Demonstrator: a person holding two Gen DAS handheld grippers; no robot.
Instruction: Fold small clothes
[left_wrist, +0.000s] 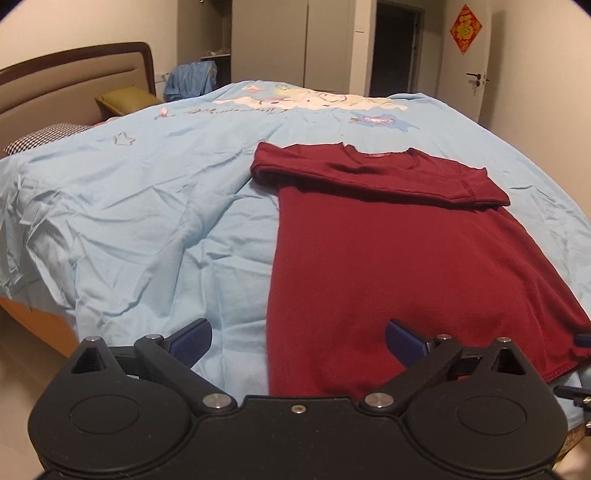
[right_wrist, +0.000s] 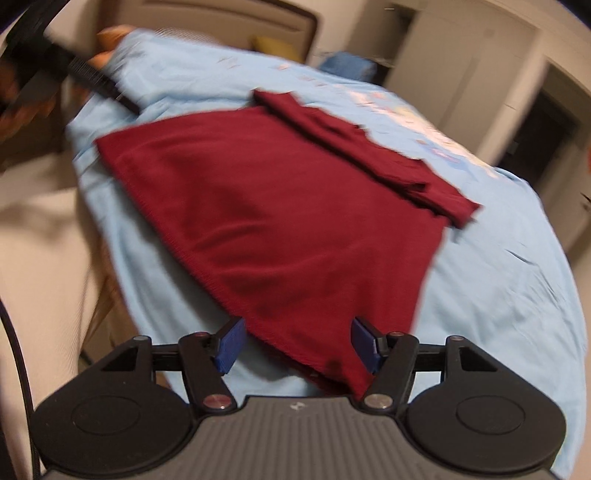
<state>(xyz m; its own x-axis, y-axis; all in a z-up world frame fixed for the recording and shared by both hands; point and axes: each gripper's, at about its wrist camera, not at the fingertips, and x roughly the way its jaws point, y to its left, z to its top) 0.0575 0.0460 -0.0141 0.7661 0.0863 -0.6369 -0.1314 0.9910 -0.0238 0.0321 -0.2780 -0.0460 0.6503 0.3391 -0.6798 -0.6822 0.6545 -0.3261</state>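
Note:
A dark red long-sleeved shirt (left_wrist: 373, 254) lies flat on the light blue bed sheet (left_wrist: 147, 221), collar at the far end, both sleeves folded across the chest. My left gripper (left_wrist: 299, 339) is open and empty, its blue fingers straddling the shirt's near left hem corner. In the right wrist view the shirt (right_wrist: 280, 218) shows blurred. My right gripper (right_wrist: 297, 345) is open, its blue fingers on either side of the near right hem corner, with cloth between them. The other gripper's black body (right_wrist: 40, 70) shows at the upper left.
The bed has a padded headboard (left_wrist: 74, 77), a green pillow (left_wrist: 125, 99) and a checked pillow (left_wrist: 44, 136) at the far left. A blue garment (left_wrist: 190, 79) hangs behind. A wardrobe, dark doorway (left_wrist: 395, 48) and door stand beyond. The bed's near edge drops to the floor (left_wrist: 22, 354).

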